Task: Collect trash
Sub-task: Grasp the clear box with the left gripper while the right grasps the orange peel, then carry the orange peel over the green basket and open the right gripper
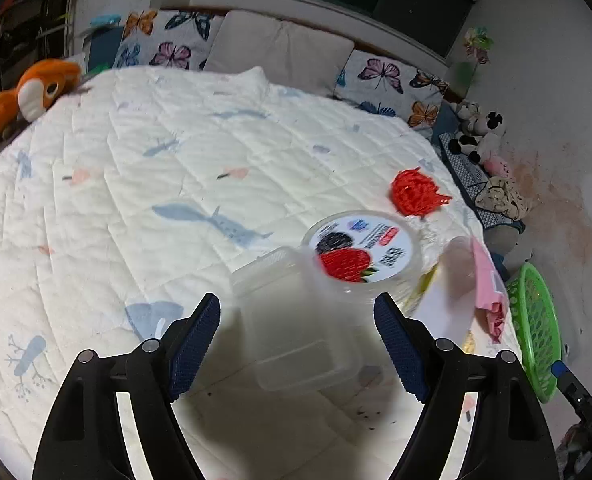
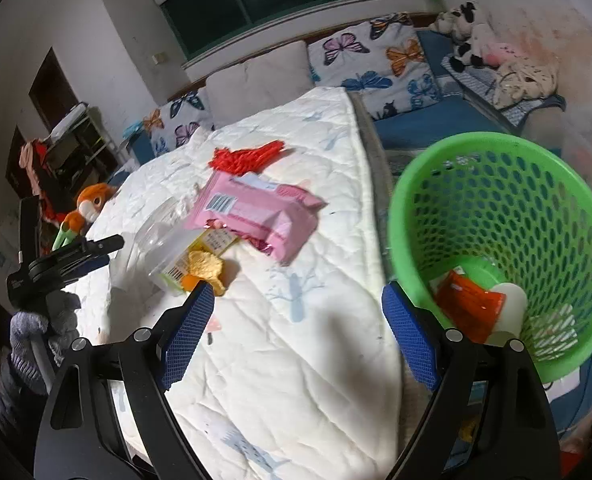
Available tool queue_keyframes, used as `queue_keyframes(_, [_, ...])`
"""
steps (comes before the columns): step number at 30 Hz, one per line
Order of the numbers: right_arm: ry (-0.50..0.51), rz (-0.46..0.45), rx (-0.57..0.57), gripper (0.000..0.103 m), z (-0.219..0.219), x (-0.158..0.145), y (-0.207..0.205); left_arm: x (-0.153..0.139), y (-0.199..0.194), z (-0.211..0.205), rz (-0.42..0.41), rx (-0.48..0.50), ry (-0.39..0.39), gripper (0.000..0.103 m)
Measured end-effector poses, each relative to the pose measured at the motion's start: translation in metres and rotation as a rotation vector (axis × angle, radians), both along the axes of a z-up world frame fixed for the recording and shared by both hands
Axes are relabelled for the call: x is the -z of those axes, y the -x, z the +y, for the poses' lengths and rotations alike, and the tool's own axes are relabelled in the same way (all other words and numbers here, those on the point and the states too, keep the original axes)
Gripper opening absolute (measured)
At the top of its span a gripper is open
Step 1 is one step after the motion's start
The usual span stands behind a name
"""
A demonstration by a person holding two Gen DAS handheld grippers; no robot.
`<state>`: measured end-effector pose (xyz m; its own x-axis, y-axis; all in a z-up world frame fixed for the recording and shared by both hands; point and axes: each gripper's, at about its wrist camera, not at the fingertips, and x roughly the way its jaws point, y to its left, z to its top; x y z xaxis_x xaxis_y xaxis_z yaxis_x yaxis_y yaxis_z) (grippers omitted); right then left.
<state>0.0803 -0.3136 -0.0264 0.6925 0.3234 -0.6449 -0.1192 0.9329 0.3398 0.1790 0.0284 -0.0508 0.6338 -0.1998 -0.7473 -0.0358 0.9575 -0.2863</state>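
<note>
The left gripper point(image 1: 298, 344) is spread wide and empty, framing the clear rectangular container point(image 1: 296, 320) on the quilt point(image 1: 135, 184), presumably for a grasp. The container's long axis runs away from the gripper, toward the round fruit-labelled lid point(image 1: 362, 250) touching its far end. The right gripper point(image 2: 298, 332), likewise released, hovers beside the green basket point(image 2: 496, 216).

No text you can read anywhere. Round lid label point(image 1: 362, 249) ahead of your left tool: blurred print. Pink packet point(image 2: 255, 216) and yellow wrapper point(image 2: 207, 248): barcodes only, illegible.
</note>
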Motion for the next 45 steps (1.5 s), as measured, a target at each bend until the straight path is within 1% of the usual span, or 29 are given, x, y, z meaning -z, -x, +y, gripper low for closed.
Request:
queue_keyframes(7, [0.013, 0.013, -0.06, 0.085, 0.024, 0.004, -0.008, 0.016, -0.007, 0.004, 0.05, 0.008, 0.042, 0.076])
queue_keyframes(10, [0.025, 0.017, -0.088, 0.085, 0.037, 0.006, -0.012, 0.02, -0.01, 0.006, 0.065, 0.019, 0.088, 0.072])
queue_keyframes(12, [0.031, 0.02, -0.106, 0.085, 0.045, 0.007, -0.015, 0.022, -0.01, 0.008, 0.064, 0.028, 0.106, 0.066])
queue_keyframes(13, [0.035, 0.021, -0.114, 0.085, 0.048, 0.008, -0.016, 0.022, -0.01, 0.009, 0.064, 0.033, 0.11, 0.064])
queue_keyframes(14, [0.039, 0.022, -0.121, 0.085, 0.052, 0.009, -0.018, 0.022, -0.01, 0.009, 0.062, 0.037, 0.115, 0.06])
queue_keyframes(16, [0.047, 0.023, -0.14, 0.085, 0.06, 0.01, -0.021, 0.022, -0.009, 0.008, 0.057, 0.041, 0.114, 0.059])
queue_keyframes(18, [0.06, 0.027, -0.16, 0.083, 0.068, 0.012, -0.024, 0.02, -0.007, 0.008, 0.048, 0.044, 0.107, 0.051])
queue_keyframes(21, [0.076, 0.035, -0.183, 0.079, 0.077, 0.016, -0.029, 0.019, -0.005, 0.011, 0.042, 0.048, 0.117, 0.05])
queue_keyframes(28, [0.105, 0.052, -0.241, 0.072, 0.097, 0.025, -0.043, 0.015, 0.002, 0.017, 0.02, 0.046, 0.114, 0.049])
queue_keyframes(33, [0.123, 0.061, -0.266, 0.067, 0.106, 0.032, -0.054, 0.008, 0.009, 0.024, -0.003, 0.041, 0.128, 0.048])
queue_keyframes(37, [0.159, 0.061, -0.28, 0.064, 0.115, 0.038, -0.061, 0.001, 0.014, 0.029, -0.019, 0.038, 0.135, 0.048])
queue_keyframes(40, [0.169, 0.062, -0.286, 0.06, 0.118, 0.041, -0.063, -0.002, 0.018, 0.033, -0.027, 0.036, 0.141, 0.048])
queue_keyframes(42, [0.178, 0.062, -0.289, 0.054, 0.12, 0.043, -0.063, -0.004, 0.02, 0.035, -0.03, 0.033, 0.145, 0.048])
queue_keyframes(45, [0.199, 0.051, -0.287, 0.049, 0.121, 0.043, -0.062, -0.008, 0.024, 0.037, -0.038, 0.034, 0.157, 0.048])
